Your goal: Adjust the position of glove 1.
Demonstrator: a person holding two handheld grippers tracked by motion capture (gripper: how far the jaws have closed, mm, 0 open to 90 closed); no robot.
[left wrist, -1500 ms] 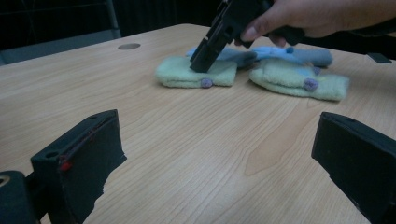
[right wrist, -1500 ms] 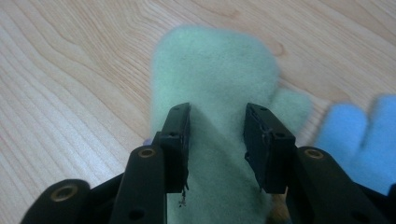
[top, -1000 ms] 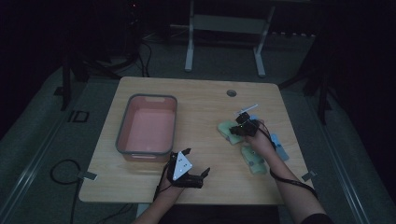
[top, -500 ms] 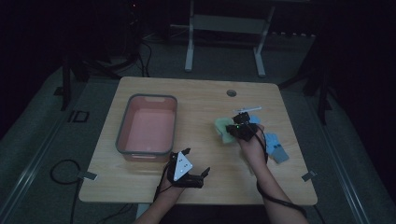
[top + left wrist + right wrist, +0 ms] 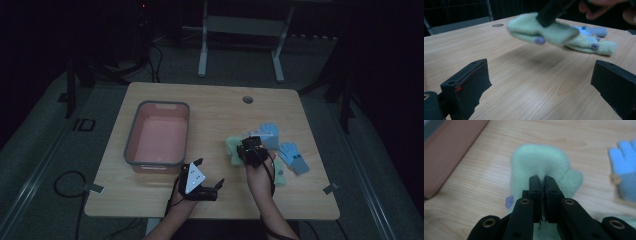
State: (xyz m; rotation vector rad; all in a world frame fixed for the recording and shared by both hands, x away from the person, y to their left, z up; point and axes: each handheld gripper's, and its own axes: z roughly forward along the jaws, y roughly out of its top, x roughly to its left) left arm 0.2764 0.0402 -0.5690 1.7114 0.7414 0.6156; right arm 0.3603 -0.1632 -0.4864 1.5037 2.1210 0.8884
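Carried leftward toward the pink bin, the green glove hangs pinched in the right tongs; left tongs gape wide.

On the table, the bin lies left, the gloves right, a mitten between them.

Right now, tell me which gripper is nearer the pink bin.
Left. The left gripper sits open just off the pink bin's near corner; the right gripper is farther right across bare table, shut on a green glove.
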